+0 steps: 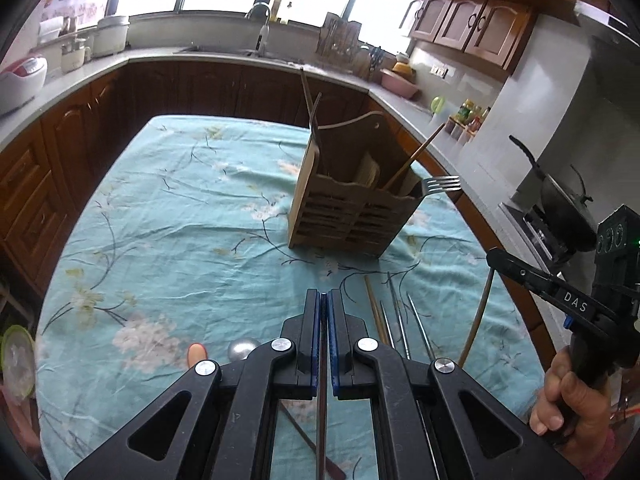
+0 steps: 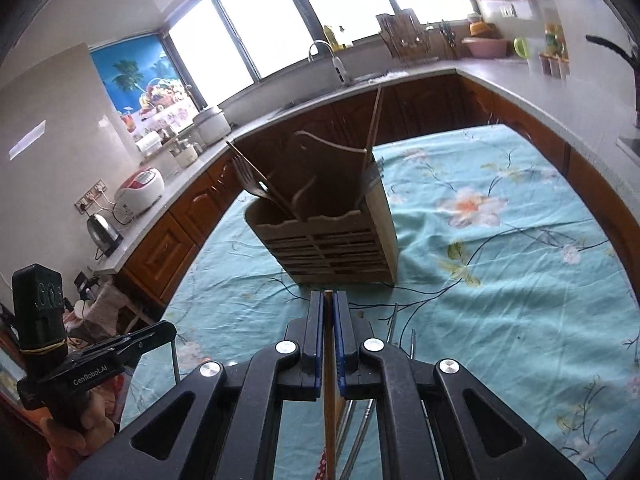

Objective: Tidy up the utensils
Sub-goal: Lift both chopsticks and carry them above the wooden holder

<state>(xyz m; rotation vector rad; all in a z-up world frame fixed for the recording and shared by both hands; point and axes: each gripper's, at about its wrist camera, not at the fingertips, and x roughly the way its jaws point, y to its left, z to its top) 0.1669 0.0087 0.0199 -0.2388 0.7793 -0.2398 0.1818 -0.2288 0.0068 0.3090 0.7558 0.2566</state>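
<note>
Left wrist view. The left gripper (image 1: 324,300) has its blue-padded jaws closed on a thin dark utensil handle (image 1: 321,412), which runs back between the fingers toward the camera; which kind of utensil it is cannot be told. The landmark is the wooden utensil holder (image 1: 352,204), standing upright on the table with the teal floral cloth (image 1: 168,216). A fork (image 1: 442,185) and a wooden stick (image 1: 416,156) lean out of the holder's right compartment, and two dark utensils (image 1: 312,112) rise from its left rear corner. In front of the holder, between it and the gripper, lie loose chopsticks (image 1: 396,316), wooden and metal, roughly parallel. A metal spoon bowl (image 1: 242,349) lies on the cloth, in front of the holder and to its left. Right of the holder, near the frame edge, a hand (image 1: 568,396) holds the right gripper (image 1: 496,258), seen side-on.

Right wrist view. The right gripper (image 2: 329,304) is clamped on a wooden stick-like utensil (image 2: 329,408), its tip showing just at the fingertips. The wooden utensil holder (image 2: 332,240) stands directly beyond the gripper, tilted in this fisheye view; a fork (image 2: 248,178) leans out of the holder's left side and chopsticks (image 2: 374,120) stand at its right rear. Metal chopsticks (image 2: 412,344) lie on the cloth (image 2: 500,280) in front of the holder. The left gripper (image 2: 160,334) appears far left of the holder.
</note>
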